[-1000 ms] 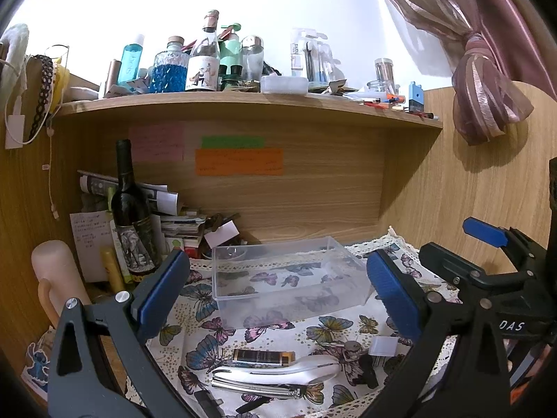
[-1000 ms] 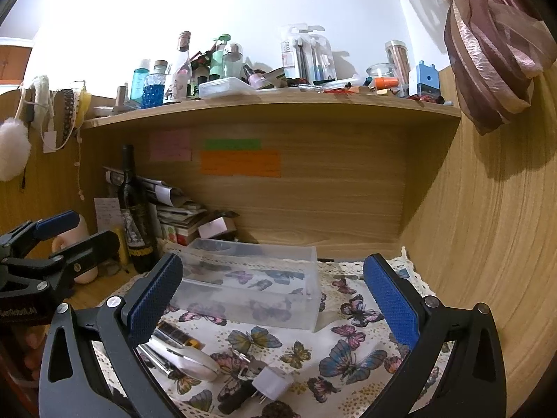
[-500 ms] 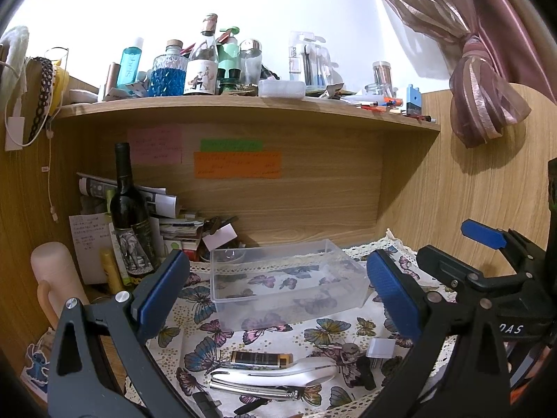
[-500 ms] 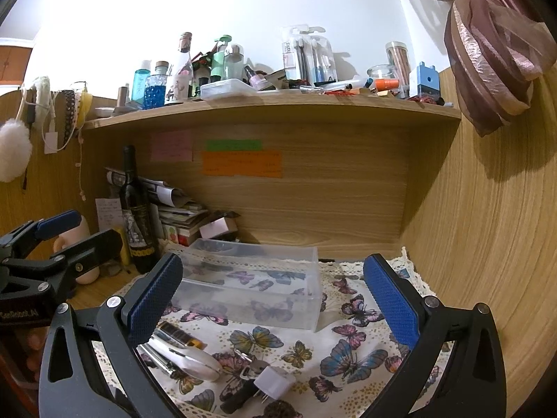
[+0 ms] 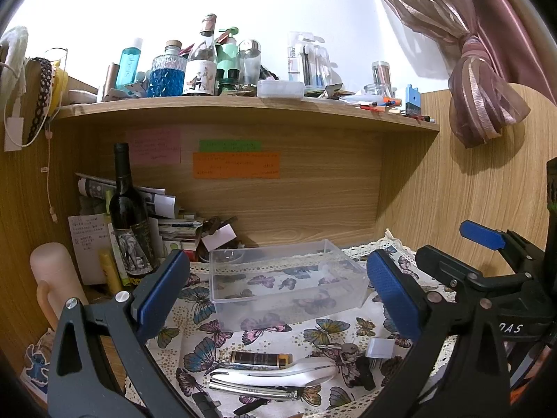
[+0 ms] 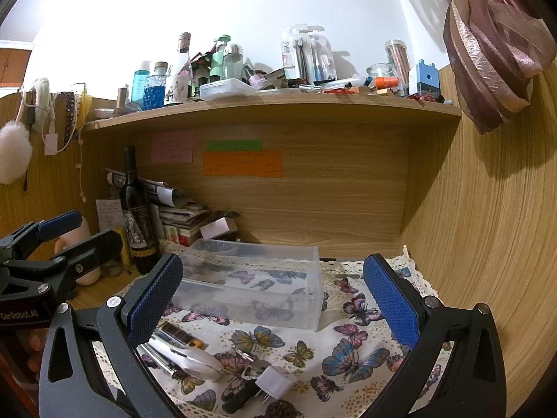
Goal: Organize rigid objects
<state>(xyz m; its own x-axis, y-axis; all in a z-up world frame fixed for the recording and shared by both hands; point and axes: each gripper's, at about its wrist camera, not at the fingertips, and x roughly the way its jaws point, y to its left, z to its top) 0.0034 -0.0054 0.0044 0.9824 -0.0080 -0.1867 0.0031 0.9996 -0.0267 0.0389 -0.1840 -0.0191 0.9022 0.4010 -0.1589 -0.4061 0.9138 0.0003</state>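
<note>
An empty clear plastic box point(image 5: 283, 280) stands on the butterfly cloth point(image 5: 205, 345), also in the right wrist view point(image 6: 254, 287). In front of it lie a brown-and-gold tube point(image 5: 259, 359), a white spoon point(image 5: 278, 376), metal tongs point(image 5: 254, 391), a white plug point(image 5: 381, 347) and keys point(image 5: 348, 351). The right wrist view shows the spoon point(image 6: 193, 358), the tube point(image 6: 181, 334) and the plug point(image 6: 276, 381). My left gripper point(image 5: 275, 299) is open and empty above these items. My right gripper point(image 6: 273, 299) is open and empty, to the right of the left one.
A dark wine bottle point(image 5: 130, 223), stacked papers and books point(image 5: 174, 226) and a pink cylinder point(image 5: 55, 278) stand at the back left. A wooden shelf point(image 5: 243, 108) crowded with bottles hangs overhead. A wooden wall point(image 6: 487, 244) closes the right side.
Both grippers have barely shifted; the view moved slightly. Nothing was picked up or released.
</note>
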